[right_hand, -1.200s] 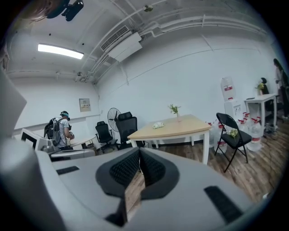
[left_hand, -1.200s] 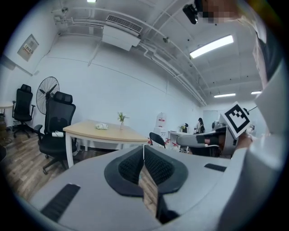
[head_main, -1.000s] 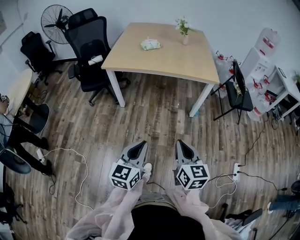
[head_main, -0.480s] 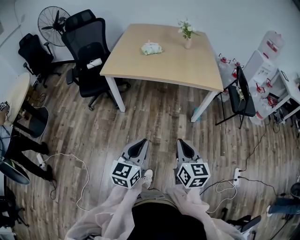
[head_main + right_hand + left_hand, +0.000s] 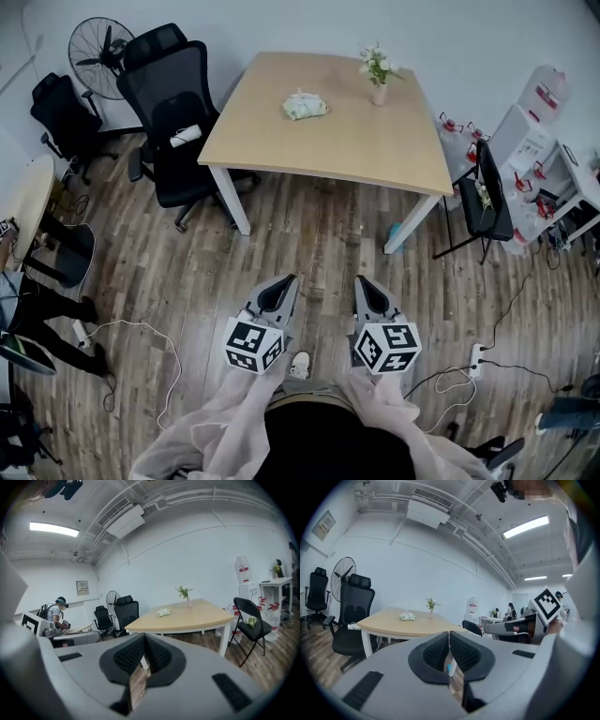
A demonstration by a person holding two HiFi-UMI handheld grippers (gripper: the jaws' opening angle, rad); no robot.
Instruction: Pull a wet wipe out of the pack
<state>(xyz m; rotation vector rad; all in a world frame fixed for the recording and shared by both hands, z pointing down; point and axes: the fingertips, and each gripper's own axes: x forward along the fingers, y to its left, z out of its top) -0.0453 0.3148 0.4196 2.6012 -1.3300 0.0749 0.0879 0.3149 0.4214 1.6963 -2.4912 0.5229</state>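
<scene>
Pale green wipe pack (image 5: pixel 303 105) on table (image 5: pixel 375 141)

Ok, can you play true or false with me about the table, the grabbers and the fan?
The pack of wipes lies on the table. True.
The left gripper holds a wipe. False: its jaws are together on nothing.
A vase of flowers stands on the table. True.
The fan stands on the table. False: it is off to the side, behind a black chair.
The right gripper touches the pack. False: it is shut, well short of the table.
</scene>
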